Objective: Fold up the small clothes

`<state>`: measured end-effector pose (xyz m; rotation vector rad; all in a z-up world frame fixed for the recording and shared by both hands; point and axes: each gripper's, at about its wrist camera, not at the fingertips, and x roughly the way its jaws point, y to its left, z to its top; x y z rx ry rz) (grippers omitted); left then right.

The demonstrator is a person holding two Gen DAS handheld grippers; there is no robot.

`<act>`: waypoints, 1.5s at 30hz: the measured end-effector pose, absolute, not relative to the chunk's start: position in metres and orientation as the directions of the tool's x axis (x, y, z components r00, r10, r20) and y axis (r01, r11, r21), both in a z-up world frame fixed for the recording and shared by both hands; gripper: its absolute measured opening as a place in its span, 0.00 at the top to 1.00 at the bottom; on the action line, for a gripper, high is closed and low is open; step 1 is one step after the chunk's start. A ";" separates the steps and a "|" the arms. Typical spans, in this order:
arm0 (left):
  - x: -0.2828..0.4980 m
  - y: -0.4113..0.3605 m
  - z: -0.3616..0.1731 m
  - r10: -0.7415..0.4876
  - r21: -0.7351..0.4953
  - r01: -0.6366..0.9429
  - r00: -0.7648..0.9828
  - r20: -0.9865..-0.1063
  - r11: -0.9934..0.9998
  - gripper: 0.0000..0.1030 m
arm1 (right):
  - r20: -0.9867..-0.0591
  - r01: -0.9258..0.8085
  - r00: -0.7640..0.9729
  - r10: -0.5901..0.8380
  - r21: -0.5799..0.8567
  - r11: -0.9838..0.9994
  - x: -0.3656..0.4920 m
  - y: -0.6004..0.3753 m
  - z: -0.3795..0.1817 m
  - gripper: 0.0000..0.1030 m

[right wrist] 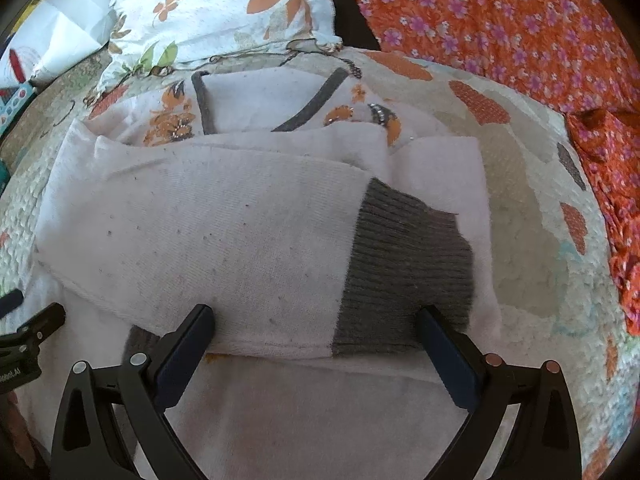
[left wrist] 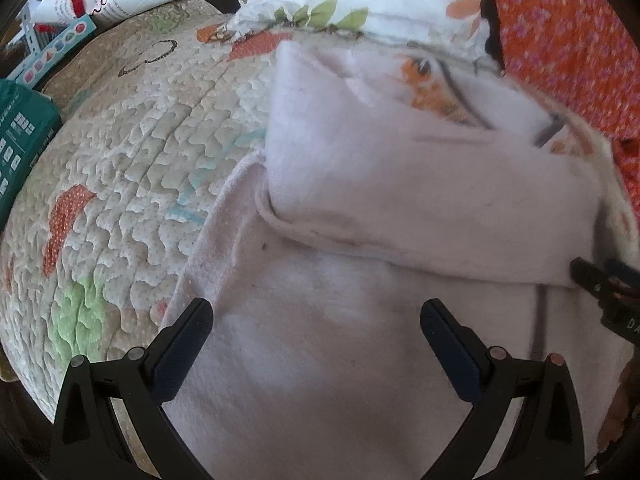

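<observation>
1. Pink and soft, the small sweater lies flat on the quilt of a bed. In the left wrist view, one sleeve is folded across the body.
2. The left tongs are wide open and hold nothing. They hang just over the bottom part of the sweater. The tip of the right tongs peeks in at the right edge.
3. In the right wrist view, the sleeve ends in a gray cuff. The right tongs are wide open too and hold nothing. They sit near the sleeve's lower edge.
4. I think the next job is folding the bottom up. Grab the hem with both tongs at the same time, well apart.
5. Lift slowly and lay it evenly, so the sleeve does not slip out.
</observation>
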<state>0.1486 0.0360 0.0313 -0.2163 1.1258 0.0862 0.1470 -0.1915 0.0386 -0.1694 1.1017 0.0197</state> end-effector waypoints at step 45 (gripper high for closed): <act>0.011 0.122 0.036 -0.228 -0.416 -0.212 0.582 -0.781 0.885 0.01 | -0.846 0.206 0.529 0.074 0.212 0.955 -0.048 -0.306 0.047 0.21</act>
